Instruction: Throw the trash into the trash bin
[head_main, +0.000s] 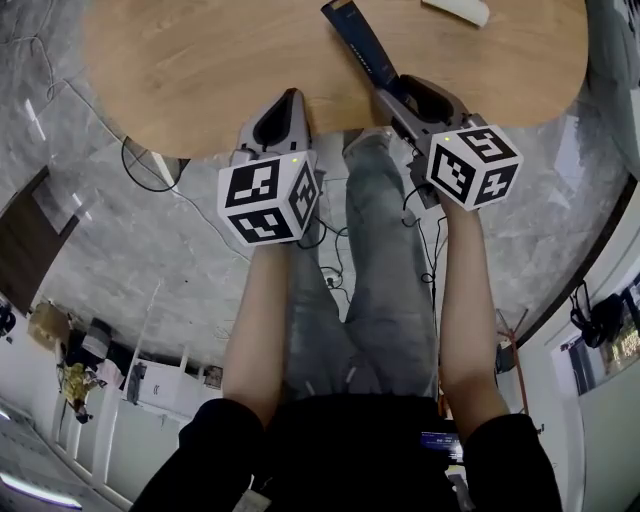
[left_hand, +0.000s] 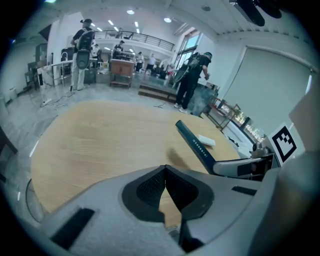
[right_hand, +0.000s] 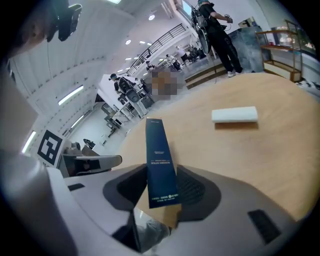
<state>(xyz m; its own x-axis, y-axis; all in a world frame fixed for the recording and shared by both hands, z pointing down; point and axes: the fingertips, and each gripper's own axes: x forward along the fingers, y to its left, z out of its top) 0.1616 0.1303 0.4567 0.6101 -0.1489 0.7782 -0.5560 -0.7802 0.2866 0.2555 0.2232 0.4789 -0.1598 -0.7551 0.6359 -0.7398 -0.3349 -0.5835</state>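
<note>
A long dark blue box (head_main: 362, 50) sticks out forward over the round wooden table (head_main: 200, 70), with my right gripper (head_main: 395, 92) shut on its near end. In the right gripper view the box (right_hand: 160, 165) stands between the two pads and points out across the tabletop (right_hand: 280, 150). My left gripper (head_main: 290, 97) hovers at the table's near edge, its jaws together with nothing in them (left_hand: 165, 169). From the left gripper view the box (left_hand: 197, 146) and the right gripper (left_hand: 240, 167) show to the right. No trash bin shows in any view.
A small white block (head_main: 458, 9) lies on the table beyond the box, also seen as a flat white block (right_hand: 234, 115) in the right gripper view. Cables (head_main: 330, 262) trail on the grey floor by the person's legs (head_main: 385, 280). People (left_hand: 192, 80) stand beyond the table.
</note>
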